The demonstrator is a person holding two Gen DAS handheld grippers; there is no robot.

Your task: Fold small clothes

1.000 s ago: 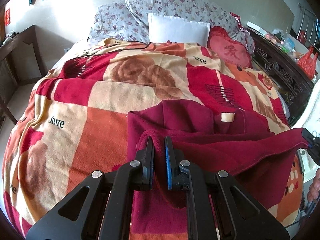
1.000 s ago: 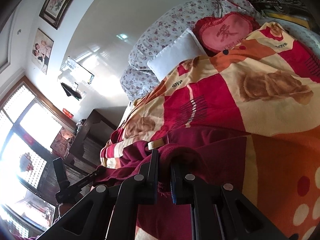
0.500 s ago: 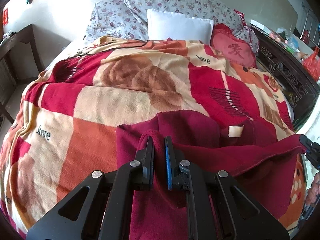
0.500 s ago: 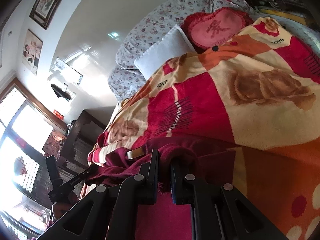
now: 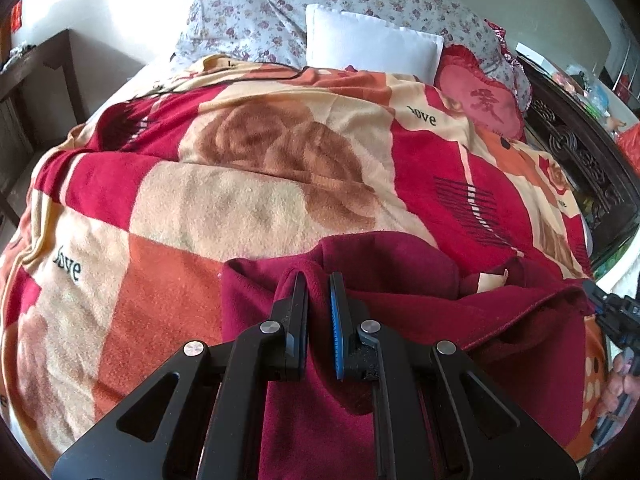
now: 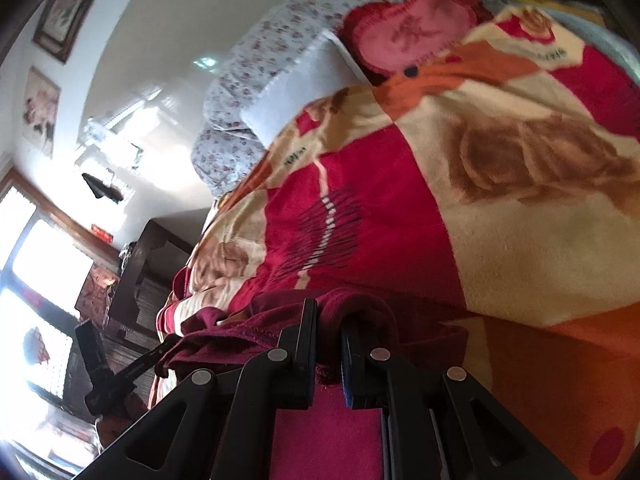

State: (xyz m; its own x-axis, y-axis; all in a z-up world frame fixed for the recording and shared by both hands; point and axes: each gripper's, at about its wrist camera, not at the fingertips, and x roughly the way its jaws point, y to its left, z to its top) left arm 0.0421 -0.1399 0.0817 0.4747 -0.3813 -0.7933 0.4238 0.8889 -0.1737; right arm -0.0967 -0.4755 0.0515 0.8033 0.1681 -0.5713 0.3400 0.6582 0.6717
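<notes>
Left wrist view: left gripper [image 5: 318, 300] clamped on a fold of the maroon garment [image 5: 400, 280], which lies at the near edge of the blanket [image 5: 240, 208]. Right gripper [image 6: 326, 328] pinches its other edge, pillows [image 5: 372, 44] far.

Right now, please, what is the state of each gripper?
Left gripper: closed, holding the dark red garment by an edge.
Right gripper: closed, holding the same garment's edge.
</notes>
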